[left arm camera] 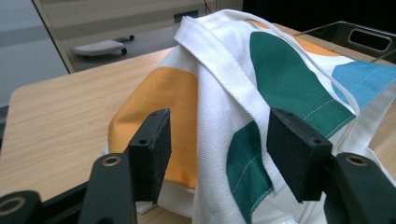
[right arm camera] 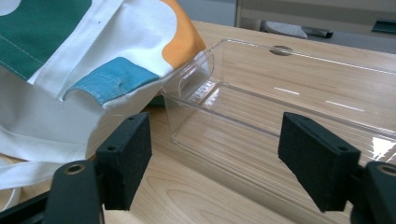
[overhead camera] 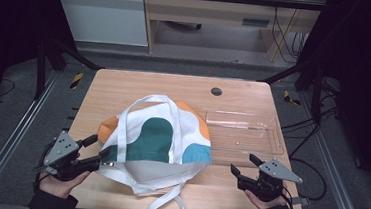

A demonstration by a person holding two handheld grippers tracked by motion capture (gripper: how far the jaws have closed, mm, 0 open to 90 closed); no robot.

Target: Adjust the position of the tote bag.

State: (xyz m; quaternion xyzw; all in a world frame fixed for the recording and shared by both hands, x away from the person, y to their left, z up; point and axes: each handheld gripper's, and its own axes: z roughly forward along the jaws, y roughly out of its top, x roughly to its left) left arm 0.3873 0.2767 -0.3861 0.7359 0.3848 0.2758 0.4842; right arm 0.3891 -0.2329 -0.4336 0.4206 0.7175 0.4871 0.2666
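Observation:
A white cloth tote bag [overhead camera: 158, 140] with green, orange and blue patches lies bulging in the middle of the wooden table [overhead camera: 124, 87], its straps trailing toward the front edge. My left gripper [overhead camera: 97, 147] stands open at the bag's left front corner; in the left gripper view the bag [left arm camera: 243, 93] sits just beyond and between the spread jaws. My right gripper [overhead camera: 244, 165] is open near the front right, holding nothing, with the bag's blue corner [right arm camera: 112, 77] to its left. A clear plastic tray [overhead camera: 244, 131] rests right of the bag, and the tray [right arm camera: 289, 112] lies just ahead of the right jaws.
A small dark round grommet [overhead camera: 216, 91] sits in the table near the far edge. Black frame posts stand at the table's corners. Beyond the table are a cabinet and cables on the floor.

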